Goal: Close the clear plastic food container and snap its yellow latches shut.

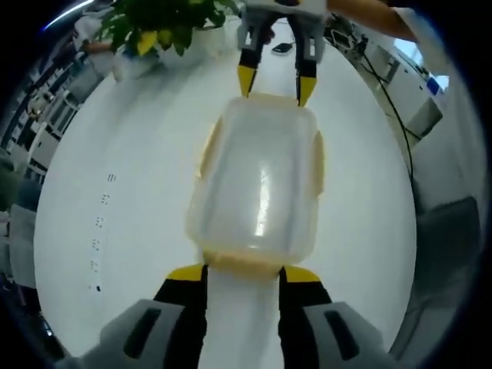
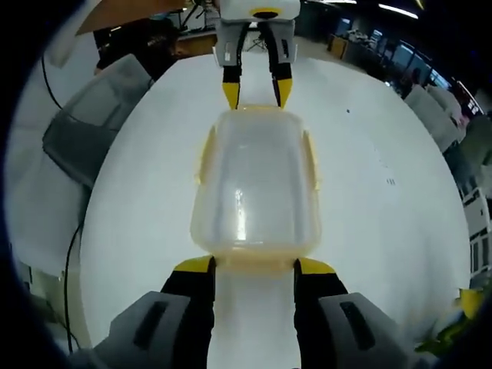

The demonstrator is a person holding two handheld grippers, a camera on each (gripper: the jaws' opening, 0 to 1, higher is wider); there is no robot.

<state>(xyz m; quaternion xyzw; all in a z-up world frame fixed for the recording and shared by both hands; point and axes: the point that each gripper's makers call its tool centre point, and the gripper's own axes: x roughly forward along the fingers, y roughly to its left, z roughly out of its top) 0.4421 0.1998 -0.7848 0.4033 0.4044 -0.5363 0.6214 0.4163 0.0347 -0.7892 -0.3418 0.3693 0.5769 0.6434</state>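
Your clear container (image 1: 260, 184) lies on the white table (image 1: 131, 177) with its lid on, directly between your 2 grippers. In the left gripper view, your left gripper (image 1: 242, 277) has its jaws spread, the yellow tips at the container's near end, one at each corner of the near yellow latch (image 1: 240, 263). Your right gripper (image 1: 275, 83) comes in from the far side, jaws parted, tips just at the far end.

That view alone gives you a potted plant (image 1: 165, 27) at the table's far edge and a person's arm (image 1: 377, 15) above the right gripper.

The right gripper view mirrors this: right gripper (image 2: 254, 273) open at the near end, left gripper (image 2: 256, 88) opposite. It adds a grey chair (image 2: 92, 127) and a dark cable (image 2: 73, 254).
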